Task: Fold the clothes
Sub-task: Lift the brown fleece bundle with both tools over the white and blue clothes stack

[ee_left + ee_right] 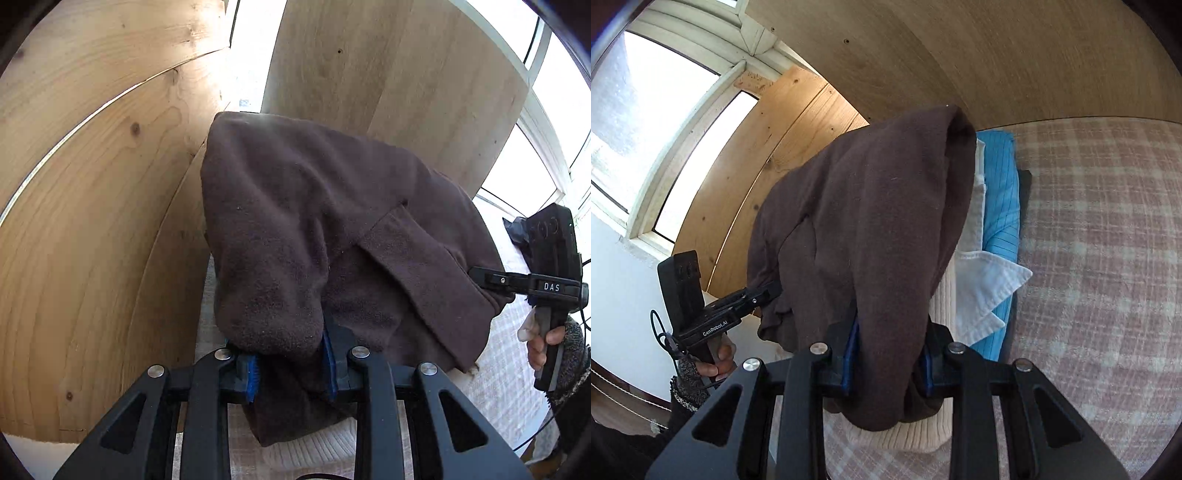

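Fuzzy matt brown fleece garment [295, 229], matt black plastic left gripper [291, 365], knotty wood panels [92, 221], checked woven bedcover [1100, 258].

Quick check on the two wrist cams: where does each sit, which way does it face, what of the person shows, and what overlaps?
Left wrist: on the left gripper, looking along its fingers at the brown garment and wood panels; the right gripper and its hand show at right.
Right wrist: on the right gripper, facing the garment, folded pile and checked cover; the left gripper and hand show at left.
Shared: garment, both grippers, window, wood panels.
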A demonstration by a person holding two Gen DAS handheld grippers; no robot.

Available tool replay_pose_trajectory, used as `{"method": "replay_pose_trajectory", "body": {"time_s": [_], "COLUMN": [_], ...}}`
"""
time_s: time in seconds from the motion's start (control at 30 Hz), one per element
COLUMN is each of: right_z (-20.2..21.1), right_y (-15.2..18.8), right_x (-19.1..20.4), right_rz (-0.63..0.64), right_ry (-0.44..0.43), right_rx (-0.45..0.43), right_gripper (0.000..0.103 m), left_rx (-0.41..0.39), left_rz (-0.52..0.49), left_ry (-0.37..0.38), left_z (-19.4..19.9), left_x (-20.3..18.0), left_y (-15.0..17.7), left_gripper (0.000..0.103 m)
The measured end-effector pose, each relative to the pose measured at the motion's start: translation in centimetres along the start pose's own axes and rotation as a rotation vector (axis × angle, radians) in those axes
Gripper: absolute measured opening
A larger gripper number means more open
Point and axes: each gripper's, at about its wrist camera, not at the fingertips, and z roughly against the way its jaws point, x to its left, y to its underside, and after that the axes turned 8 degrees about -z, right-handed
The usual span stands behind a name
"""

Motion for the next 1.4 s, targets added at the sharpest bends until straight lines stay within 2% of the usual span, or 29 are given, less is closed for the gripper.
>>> {"method": "replay_pose_trajectory", "body": {"time_s": [0.2, 0.33, 0.47, 0.57, 0.67, 0.83, 0.93, 1.1, 1.2, 1.23, 1.4], "right_z": [0.1, -0.1, 0.7, 2.4, 3.6, 5.0, 3.9, 0.6, -2.0, -3.3, -9.4], "right_y": [0.1, -0.1, -1.0, -2.3, -4.2, -7.4, -8.7, -9.4, -9.4, -9.8, -11.7], "right_x": [-0.3, 0.7, 2.4, 5.6, 9.9, 16.8, 20.1, 23.5, 22.8, 22.0, 16.3], "right_rz": [-0.017, 0.017, 0.03, 0.131, 0.273, 0.525, 0.677, 0.947, 1.116, 1.136, 1.153], "right_ry": [-0.02, 0.004, -0.036, -0.026, 0.038, 0.121, 0.161, 0.264, 0.316, 0.327, 0.426], "right_rx": [0.013, 0.007, -0.024, -0.029, -0.003, 0.033, 0.09, 0.196, 0.252, 0.278, 0.377], "right_gripper": [0.03, 0.031, 0.027, 0.026, 0.026, 0.026, 0.026, 0.026, 0.026, 0.026, 0.026], "left_rx": [-0.004, -0.013, -0.063, -0.116, -0.186, -0.305, -0.382, -0.449, -0.468, -0.47, -0.336], "left_rz": [-0.001, -0.009, 0.021, 0.035, 0.027, 0.058, 0.132, 0.234, 0.341, 0.376, 0.446], "left_ry": [0.009, 0.016, 0.07, 0.114, 0.11, 0.028, -0.054, -0.161, -0.179, -0.182, -0.193], "left_z": [-0.2, 0.3, 2.5, 5.0, 7.9, 12.4, 14.4, 14.4, 10.9, 9.5, 0.3], "left_x": [0.4, 0.2, 0.0, -0.8, -2.0, -4.9, -6.8, -10.9, -12.4, -12.9, -13.5], "left_y": [0.0, 0.0, -0.6, -1.6, -2.2, -0.3, 2.0, 5.9, 7.5, 8.1, 10.5], "left_gripper": [0.026, 0.024, 0.022, 0.021, 0.021, 0.021, 0.021, 0.022, 0.023, 0.023, 0.023]}}
